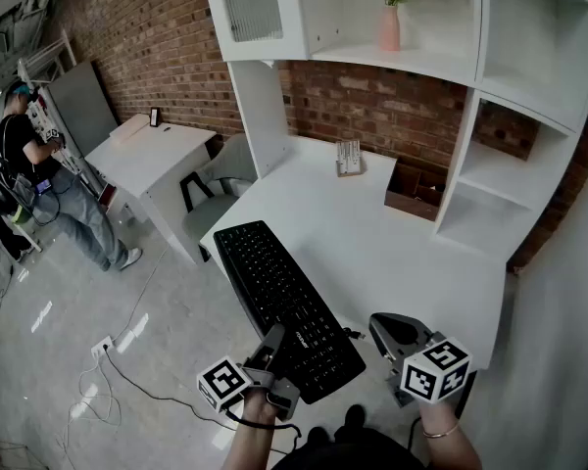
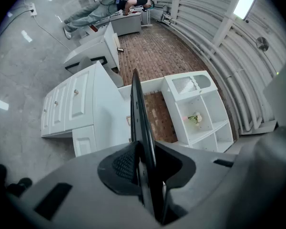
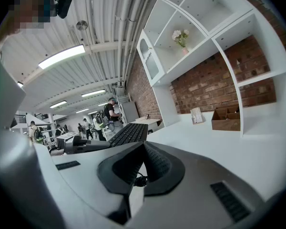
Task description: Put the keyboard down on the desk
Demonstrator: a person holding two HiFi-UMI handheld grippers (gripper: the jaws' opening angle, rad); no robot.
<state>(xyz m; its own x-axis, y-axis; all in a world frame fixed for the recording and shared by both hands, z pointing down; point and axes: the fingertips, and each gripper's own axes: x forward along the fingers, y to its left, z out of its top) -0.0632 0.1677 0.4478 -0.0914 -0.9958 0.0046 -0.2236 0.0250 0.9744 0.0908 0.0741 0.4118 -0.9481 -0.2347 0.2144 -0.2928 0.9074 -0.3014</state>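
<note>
The long black keyboard [image 1: 284, 302] lies slanted on the left part of the white desk [image 1: 402, 248], in the lower middle of the head view. The left gripper [image 1: 273, 341] pinches its near end tight. The right gripper [image 1: 386, 332], lower right, has its jaws together and holds nothing

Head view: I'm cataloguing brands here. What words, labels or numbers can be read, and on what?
No text is legible.
keyboard: small white mark by its near edge, too small to read.
card stand on the desk: print too blurred to read.
</note>
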